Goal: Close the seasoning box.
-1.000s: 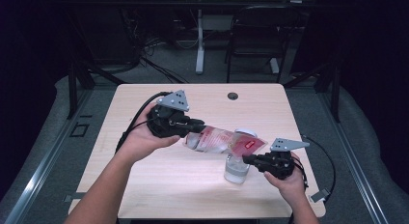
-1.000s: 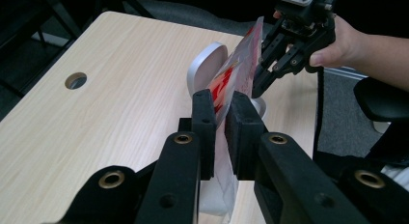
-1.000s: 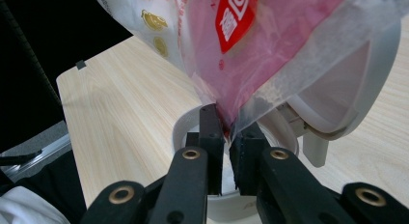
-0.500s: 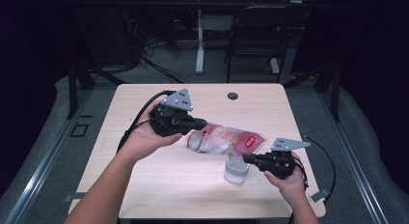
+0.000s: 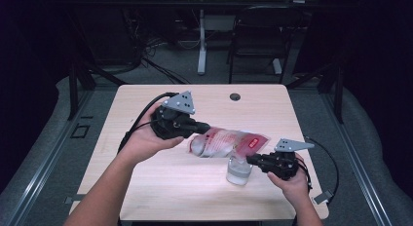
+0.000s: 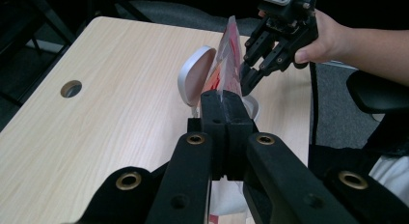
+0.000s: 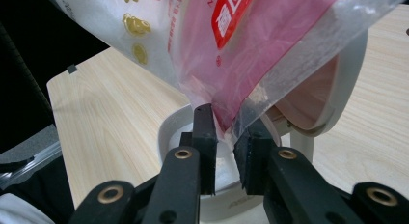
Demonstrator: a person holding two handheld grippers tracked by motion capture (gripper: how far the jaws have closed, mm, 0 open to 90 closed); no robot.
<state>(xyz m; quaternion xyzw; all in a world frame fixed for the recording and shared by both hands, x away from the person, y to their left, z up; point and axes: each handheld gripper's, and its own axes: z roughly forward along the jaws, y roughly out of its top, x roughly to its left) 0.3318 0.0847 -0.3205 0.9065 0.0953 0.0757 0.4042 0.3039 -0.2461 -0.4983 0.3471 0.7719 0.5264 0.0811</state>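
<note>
A pink and clear plastic bag (image 5: 226, 142) hangs tilted over a small clear container (image 5: 238, 173) on the table. My left gripper (image 5: 202, 127) is shut on the bag's upper end (image 6: 229, 55), and its jaws (image 6: 223, 96) pinch the film. My right gripper (image 5: 251, 160) sits at the bag's lower corner, just above the container. In the right gripper view the bag's corner (image 7: 251, 40) dips between the right gripper's (image 7: 226, 120) jaws. These jaws have just been opening and stand apart, not pressing the film. The container's round lid (image 7: 337, 89) stands flipped up behind.
The light wooden table (image 5: 160, 187) has a round cable hole (image 5: 235, 96) near its far edge. Black cables trail from both grippers. Chairs and desk legs stand on the grey floor beyond the table.
</note>
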